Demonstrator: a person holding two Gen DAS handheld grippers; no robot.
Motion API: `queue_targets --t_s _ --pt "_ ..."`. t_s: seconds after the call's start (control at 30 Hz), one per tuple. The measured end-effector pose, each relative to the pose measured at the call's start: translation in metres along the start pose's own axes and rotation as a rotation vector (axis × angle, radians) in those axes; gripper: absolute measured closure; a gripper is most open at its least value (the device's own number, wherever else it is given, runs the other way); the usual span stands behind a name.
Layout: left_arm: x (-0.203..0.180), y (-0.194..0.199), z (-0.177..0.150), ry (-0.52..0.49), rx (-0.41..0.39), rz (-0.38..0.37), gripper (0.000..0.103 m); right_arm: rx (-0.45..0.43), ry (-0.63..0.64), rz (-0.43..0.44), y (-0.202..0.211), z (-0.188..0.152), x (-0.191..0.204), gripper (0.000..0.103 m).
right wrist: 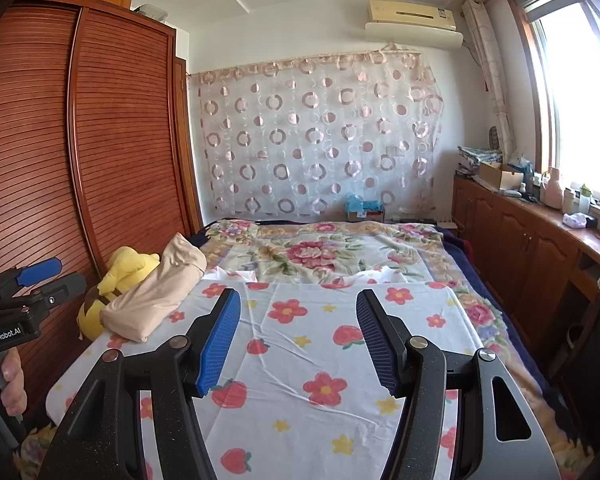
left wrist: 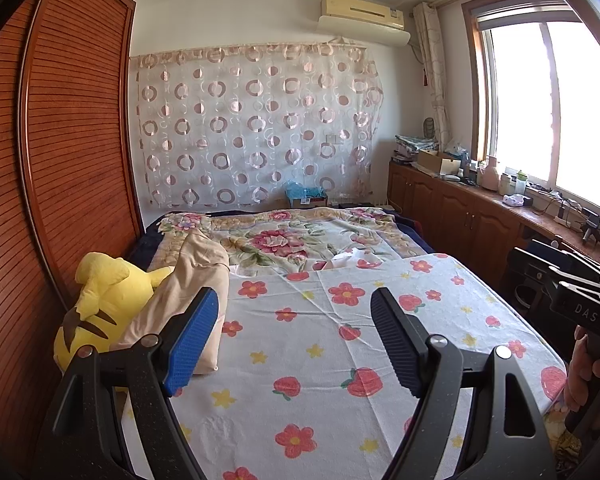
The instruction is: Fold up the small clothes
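Flowered sheet point(right wrist: 320, 344), yellow plush point(left wrist: 100, 300) beside beige garment point(left wrist: 188, 300).

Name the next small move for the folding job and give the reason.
Probably swing the left tongs left to the beige garment and grip its near end. Both tongs, the right tongs too, are open and hold nothing, and the garment lies bunched against the yellow plush toy, off the flowered sheet's middle.

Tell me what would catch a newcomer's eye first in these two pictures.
Probably the yellow plush toy at the bed's left edge by the wardrobe, with a beige garment bundled against it. Next, the flower-print sheet spread flat in front, with both open tools, left tool and right tool, above it.
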State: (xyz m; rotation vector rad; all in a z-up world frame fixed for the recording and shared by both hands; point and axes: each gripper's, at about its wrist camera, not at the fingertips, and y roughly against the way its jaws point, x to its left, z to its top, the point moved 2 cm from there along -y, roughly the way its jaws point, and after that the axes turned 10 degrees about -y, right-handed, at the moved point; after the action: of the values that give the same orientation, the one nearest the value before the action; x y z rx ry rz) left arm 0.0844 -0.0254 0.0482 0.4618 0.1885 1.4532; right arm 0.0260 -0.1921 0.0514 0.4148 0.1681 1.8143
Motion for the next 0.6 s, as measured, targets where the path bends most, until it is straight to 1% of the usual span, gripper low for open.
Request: queue_targets --t_s 0.6 --pt "0.0010 -0.0004 -0.0025 0.000 -0.002 0.001 0.024 -0.004 0.004 0.005 -0.0010 0.0006 -0.0068 0.041"
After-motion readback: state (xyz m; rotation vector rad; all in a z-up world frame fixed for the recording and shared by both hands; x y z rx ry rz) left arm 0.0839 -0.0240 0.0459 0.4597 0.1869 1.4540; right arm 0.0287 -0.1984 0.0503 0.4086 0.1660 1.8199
